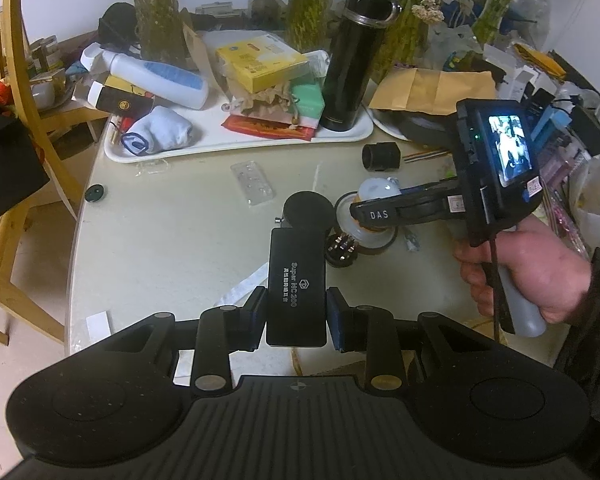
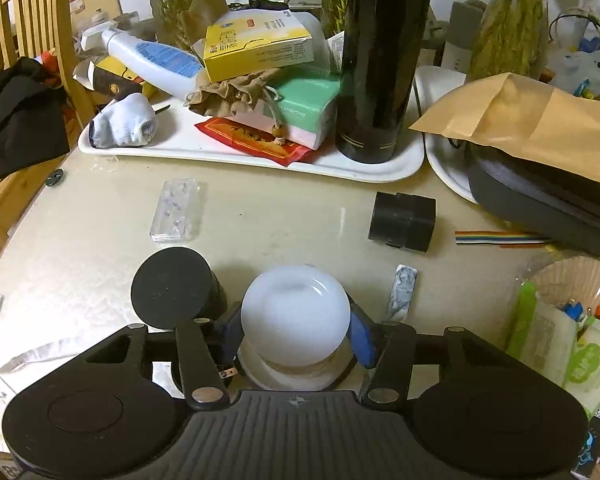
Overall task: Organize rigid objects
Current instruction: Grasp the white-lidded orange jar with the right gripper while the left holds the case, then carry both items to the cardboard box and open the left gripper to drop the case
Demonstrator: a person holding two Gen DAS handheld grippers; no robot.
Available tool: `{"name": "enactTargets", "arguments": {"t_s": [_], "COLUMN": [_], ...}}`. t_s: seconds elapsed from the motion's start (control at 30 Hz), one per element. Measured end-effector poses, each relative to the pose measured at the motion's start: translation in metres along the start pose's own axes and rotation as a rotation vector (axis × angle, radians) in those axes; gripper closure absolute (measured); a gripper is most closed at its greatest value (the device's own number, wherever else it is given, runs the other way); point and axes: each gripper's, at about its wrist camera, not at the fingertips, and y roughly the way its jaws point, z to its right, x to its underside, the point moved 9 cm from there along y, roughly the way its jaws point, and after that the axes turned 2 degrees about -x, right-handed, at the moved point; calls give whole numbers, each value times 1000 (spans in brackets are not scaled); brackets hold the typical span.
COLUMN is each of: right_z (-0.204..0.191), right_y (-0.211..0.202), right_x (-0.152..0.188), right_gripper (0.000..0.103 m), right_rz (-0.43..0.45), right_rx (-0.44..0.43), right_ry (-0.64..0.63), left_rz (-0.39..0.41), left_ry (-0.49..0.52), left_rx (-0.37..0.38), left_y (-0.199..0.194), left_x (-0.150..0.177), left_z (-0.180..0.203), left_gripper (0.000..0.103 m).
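Bulb work: straddling white bulb (image 2: 296, 312) with right gripper (image 2: 296, 336), pads (image 2: 362, 336) at its left and right, squeeze impossible to tell; clamping black case (image 1: 296, 280) in left gripper (image 1: 296, 316).

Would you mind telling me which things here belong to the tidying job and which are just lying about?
In hand:
- black case, clamped in the left claw
- white bulb, between the right claw pads
- white tray, already holding sorted things
- black cylinder, loose on the table

Lying about:
- wooden chair
- plant vases
- brown envelope
- rainbow ribbon cable
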Motion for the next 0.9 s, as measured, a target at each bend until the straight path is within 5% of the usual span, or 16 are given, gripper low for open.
{"name": "enactTargets", "arguments": {"t_s": [0.6, 0.9], "right_z": [10, 5], "right_y": [-54, -99], "right_x": [-12, -5], "right_gripper": [47, 47], "right_rz": [61, 54], "right_rx": [21, -38], "right_ry": [6, 23], "left_rz": [-2, -3], "left_ry": [1, 21], "left_rx": [-12, -7], "left_y": [1, -3], "left_x": [0, 5], "left_z": [1, 8], "left_gripper": [72, 72]}}
